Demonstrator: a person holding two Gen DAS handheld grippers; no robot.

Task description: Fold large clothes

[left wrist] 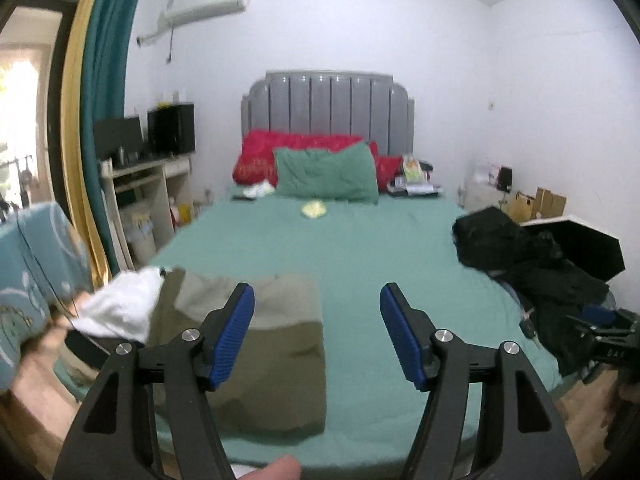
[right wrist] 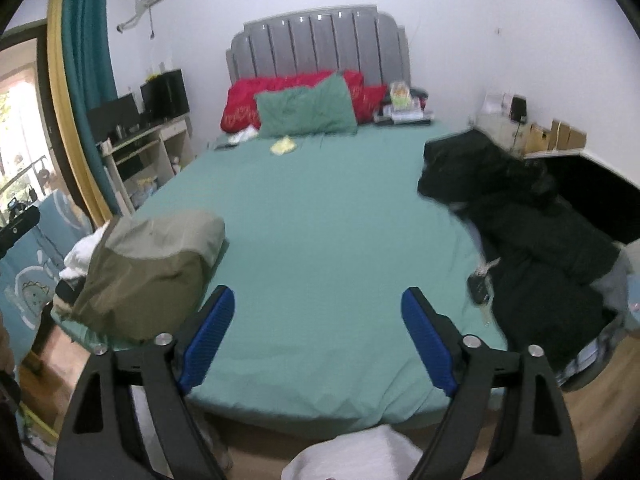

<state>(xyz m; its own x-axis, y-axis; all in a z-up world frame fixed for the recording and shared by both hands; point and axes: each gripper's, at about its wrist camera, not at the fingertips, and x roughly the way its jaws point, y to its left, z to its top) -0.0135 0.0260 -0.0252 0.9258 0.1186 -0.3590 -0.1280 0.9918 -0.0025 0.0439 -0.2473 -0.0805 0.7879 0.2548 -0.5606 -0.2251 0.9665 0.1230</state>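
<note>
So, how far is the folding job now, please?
Done, it seems: an olive garment lies folded at the bed's near left corner, beside a white cloth. In hand: nothing; the left gripper and the right gripper are both open and empty. Left: the black clothes heaped unfolded along the bed's right side.

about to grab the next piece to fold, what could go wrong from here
1. The black clothes pile hangs over the bed's right edge; tugging one garment may drag the rest onto the floor.
2. A small dark object lies against that pile and could be swept off with it.
3. The folded olive garment sits at the bed's near left corner beside white cloth; a passing left gripper might knock it off. Both grippers are open and empty.
</note>
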